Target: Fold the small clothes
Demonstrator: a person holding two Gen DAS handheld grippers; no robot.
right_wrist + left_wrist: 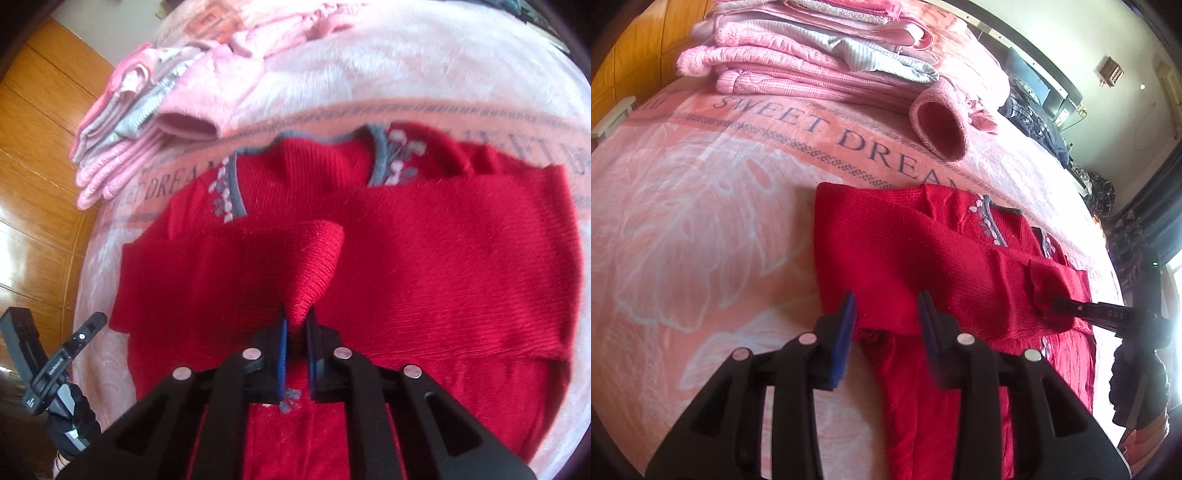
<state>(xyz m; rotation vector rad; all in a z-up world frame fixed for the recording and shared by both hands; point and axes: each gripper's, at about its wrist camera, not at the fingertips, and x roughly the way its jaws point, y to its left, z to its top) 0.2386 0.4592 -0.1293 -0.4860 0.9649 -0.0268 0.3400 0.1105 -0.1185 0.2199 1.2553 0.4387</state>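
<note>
The right gripper (296, 323) pinches the cuff of the red sweater's sleeve (317, 258). The left gripper (886, 306) is wide open with nothing in it, over the red sweater (905, 251), which lies flat on the pink blanket (701, 221) near a pile of folded pink clothes (798, 55).

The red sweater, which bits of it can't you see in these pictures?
- Sweater hem: both views, hidden behind the gripper bodies and cut off by the bottom edge.
- Cuff tip: right wrist view, pinched inside the right gripper.
- Far sleeve: left wrist view, cut off at the right edge, in window glare.
- Collar pattern: right wrist view, blurred.
</note>
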